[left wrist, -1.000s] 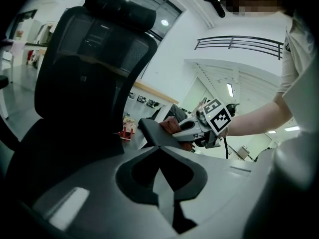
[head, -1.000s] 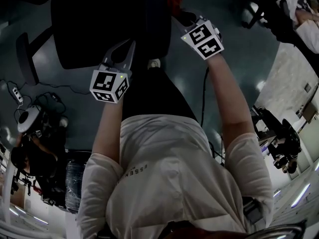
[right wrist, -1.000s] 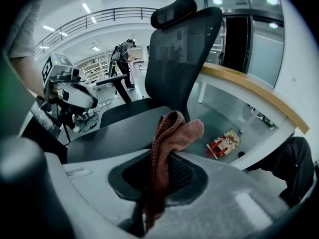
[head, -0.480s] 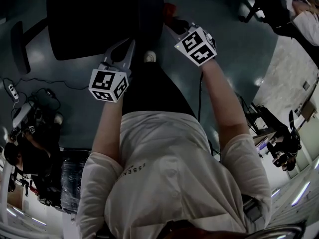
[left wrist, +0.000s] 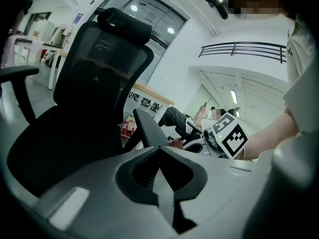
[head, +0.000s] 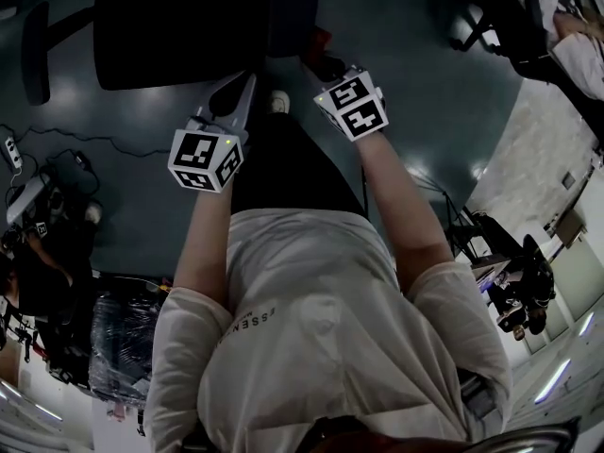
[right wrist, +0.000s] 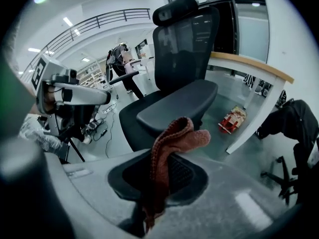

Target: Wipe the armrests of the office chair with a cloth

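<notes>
Right gripper [right wrist: 160,159] fingers pinch a folded rust-red knitted cloth [right wrist: 174,138]. Just beyond the fingertips sits the black mesh office chair's [right wrist: 187,44] dark padded armrest [right wrist: 175,106]. Left gripper [left wrist: 160,152] fingers pressed together, nothing between.

Cloth [right wrist: 172,138]: reddish-brown, ribbed knit pattern. Office chair [right wrist: 185,54]: black, with fine mesh on the back. Armrest [right wrist: 175,108]: dark grey. Left hand-held gripper [left wrist: 160,151] and right hand-held gripper [right wrist: 164,158]: pale grey shells, black inner pads. Left marker cube [head: 206,161] and right marker cube [head: 352,109]: white faces bearing black square patterns. Floor [head: 444,102]: dark blue-grey. Person's shirt [head: 311,319]: off-white. Trousers [head: 283,168]: black. Bench [right wrist: 251,68]: white with tan top edge. Packet [right wrist: 233,119] on the floor: red and yellow.
</notes>
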A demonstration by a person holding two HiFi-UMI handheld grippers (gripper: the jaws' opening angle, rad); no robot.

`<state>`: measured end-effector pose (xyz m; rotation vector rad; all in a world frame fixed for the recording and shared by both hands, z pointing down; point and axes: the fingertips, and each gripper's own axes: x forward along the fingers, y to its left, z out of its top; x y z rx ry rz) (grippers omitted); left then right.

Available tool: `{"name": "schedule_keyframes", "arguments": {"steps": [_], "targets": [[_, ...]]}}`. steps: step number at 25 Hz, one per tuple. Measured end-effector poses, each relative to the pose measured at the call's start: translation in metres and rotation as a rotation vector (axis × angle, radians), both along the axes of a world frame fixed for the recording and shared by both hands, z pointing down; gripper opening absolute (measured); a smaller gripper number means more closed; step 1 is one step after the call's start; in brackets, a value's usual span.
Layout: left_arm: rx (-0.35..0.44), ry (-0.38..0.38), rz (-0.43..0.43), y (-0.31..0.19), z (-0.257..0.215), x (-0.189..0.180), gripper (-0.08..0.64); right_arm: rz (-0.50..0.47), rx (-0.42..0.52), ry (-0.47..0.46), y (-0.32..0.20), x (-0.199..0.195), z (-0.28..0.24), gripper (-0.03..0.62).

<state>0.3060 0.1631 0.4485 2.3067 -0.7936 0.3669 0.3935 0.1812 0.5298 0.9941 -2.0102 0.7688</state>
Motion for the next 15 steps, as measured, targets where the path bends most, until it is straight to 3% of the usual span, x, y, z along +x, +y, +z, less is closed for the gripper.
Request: {"name": "schedule_keyframes", "arguments": {"steps": [9, 15], "targets": [[0.008, 0.004, -0.093, 0.014, -0.005, -0.031, 0.017, 0.069, -0.083, -0.098, 0.009, -0.056, -0.001, 0.046], [0.022, 0.008, -0.143, 0.007, -0.013, -0.051, 0.017, 0.027, -0.103, -0.118, 0.001, -0.087, -0.007, 0.046]]}}
